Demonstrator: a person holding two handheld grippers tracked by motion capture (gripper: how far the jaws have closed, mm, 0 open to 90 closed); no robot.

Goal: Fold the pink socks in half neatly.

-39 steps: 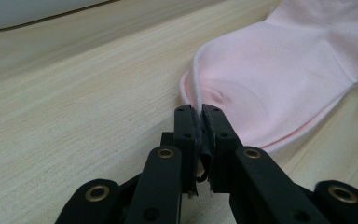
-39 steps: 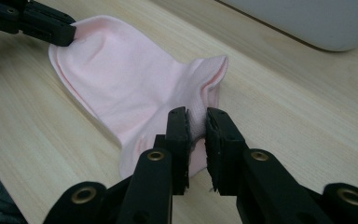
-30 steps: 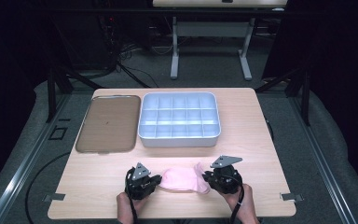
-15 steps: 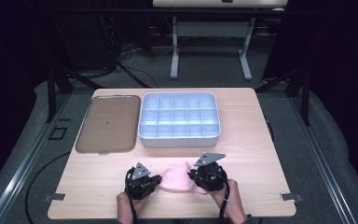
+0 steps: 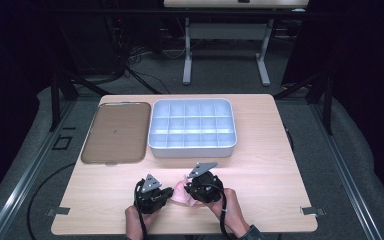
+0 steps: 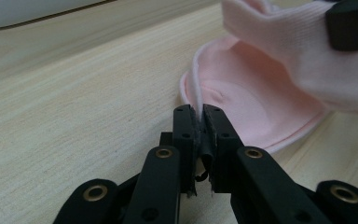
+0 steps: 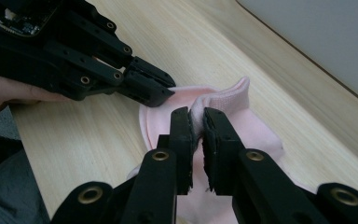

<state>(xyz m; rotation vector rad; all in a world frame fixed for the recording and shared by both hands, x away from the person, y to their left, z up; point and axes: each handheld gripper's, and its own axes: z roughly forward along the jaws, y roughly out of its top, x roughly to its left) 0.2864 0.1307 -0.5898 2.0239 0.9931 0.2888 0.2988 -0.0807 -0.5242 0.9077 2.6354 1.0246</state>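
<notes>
Pinching the thin rim of a pale pink knit sock (image 6: 261, 88), left gripper (image 6: 199, 112) jaws clamped together. Right gripper (image 7: 196, 116) clamped on a raised fold of it. Sock at near edge of light wooden table (image 5: 270, 150), between both grippers; grey compartment tray (image 5: 192, 127) and brown flat tray (image 5: 114, 132) well apart behind.

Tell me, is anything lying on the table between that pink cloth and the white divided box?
Nothing visible. Both grippers are clamped on the pink cloth near the table's front edge, and only bare wooden tabletop lies between it and the divided box behind it.
</notes>
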